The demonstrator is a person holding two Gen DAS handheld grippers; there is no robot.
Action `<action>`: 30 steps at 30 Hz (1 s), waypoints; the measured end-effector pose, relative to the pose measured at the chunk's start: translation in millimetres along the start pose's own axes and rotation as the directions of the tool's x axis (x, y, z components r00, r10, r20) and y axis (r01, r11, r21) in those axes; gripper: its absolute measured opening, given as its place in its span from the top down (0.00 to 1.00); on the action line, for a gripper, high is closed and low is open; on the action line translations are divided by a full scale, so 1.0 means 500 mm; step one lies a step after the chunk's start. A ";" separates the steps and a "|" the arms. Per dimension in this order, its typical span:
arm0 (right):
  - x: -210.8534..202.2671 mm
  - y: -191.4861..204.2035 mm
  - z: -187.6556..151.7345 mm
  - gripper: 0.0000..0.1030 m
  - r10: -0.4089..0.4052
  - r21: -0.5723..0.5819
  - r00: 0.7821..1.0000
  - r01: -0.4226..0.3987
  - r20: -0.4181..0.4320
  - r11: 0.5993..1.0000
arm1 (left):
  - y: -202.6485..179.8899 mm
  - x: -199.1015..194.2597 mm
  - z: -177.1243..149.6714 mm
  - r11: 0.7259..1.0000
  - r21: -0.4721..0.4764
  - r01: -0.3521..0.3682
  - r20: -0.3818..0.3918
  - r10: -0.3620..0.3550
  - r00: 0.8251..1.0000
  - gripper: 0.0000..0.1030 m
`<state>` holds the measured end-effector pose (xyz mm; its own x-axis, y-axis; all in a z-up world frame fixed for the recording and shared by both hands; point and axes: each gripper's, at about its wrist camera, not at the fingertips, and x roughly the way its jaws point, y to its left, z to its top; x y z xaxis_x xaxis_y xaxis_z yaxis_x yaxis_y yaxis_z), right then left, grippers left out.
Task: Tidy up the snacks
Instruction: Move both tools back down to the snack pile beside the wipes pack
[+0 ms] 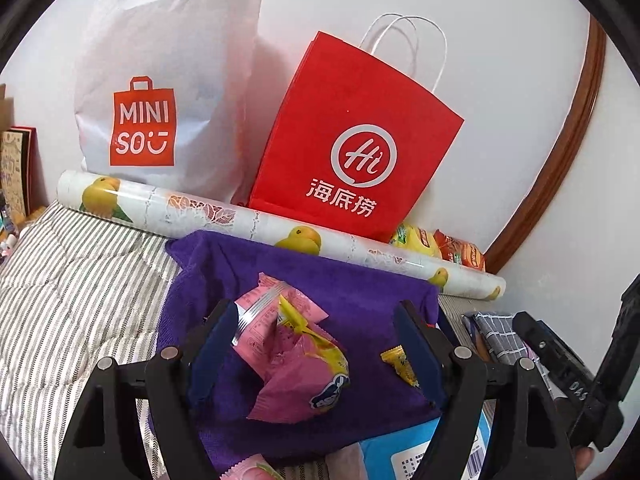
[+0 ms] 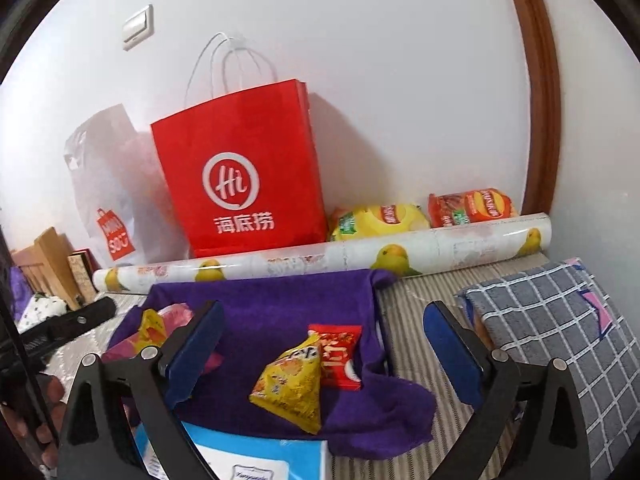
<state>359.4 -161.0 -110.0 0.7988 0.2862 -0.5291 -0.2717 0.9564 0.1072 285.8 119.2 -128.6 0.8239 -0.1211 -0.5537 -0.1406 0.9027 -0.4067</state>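
The right hand-held gripper (image 2: 320, 354) is held wide apart and empty above the yellow snack packet (image 2: 290, 390), which lies on the purple towel (image 2: 280, 304), its long axis pointing away; the left hand-held gripper (image 1: 320, 340), also apart, is farther.

Far side, against the white wall (image 2: 400, 60): red paper bag (image 1: 352, 148) with white handles, white plastic Miniso bag (image 1: 160, 92) to its left. A lemon-print roll (image 1: 256, 224) lies in front of both on the striped bedding (image 1: 72, 280). Grey checked pillow (image 2: 560, 344) near right, wall switch (image 2: 138, 27) upper left.
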 end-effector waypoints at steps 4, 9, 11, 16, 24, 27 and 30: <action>0.013 0.004 -0.004 0.05 -0.038 -0.036 0.999 0.036 -0.038 0.999 | 0.000 0.001 0.002 0.999 0.007 -0.040 0.003 0.040 0.999 0.24; 0.021 0.010 -0.010 0.07 -0.029 -0.052 0.998 0.026 -0.064 0.998 | -0.008 -0.006 0.003 0.997 0.036 -0.071 0.022 0.070 0.997 0.24; 0.016 0.013 -0.010 0.07 -0.038 -0.055 0.998 0.035 -0.044 0.998 | -0.009 -0.009 0.003 0.998 0.034 -0.047 0.018 0.047 0.999 0.24; -0.012 0.029 -0.008 0.07 0.004 -0.063 1.000 -0.003 0.022 0.998 | -0.016 -0.019 0.005 0.999 0.034 -0.008 0.017 0.008 1.000 0.24; -0.070 0.073 -0.010 0.07 0.049 -0.071 0.998 -0.051 -0.028 0.996 | -0.018 -0.041 0.015 0.999 0.035 -0.013 0.054 0.011 0.998 0.24; -0.111 0.084 -0.023 0.07 0.023 -0.081 0.999 -0.025 -0.028 0.996 | -0.010 -0.032 0.017 1.000 0.013 -0.017 0.028 0.017 0.999 0.24; -0.155 0.092 -0.050 0.07 0.039 -0.068 0.998 -0.042 -0.046 0.997 | 0.001 -0.033 0.019 1.000 -0.022 0.009 0.019 -0.008 1.000 0.24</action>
<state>271.6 -140.5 -85.1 0.7622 0.3199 -0.5627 -0.3405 0.9375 0.0718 277.5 125.8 -113.0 0.8354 -0.1205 -0.5362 -0.1455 0.8924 -0.4272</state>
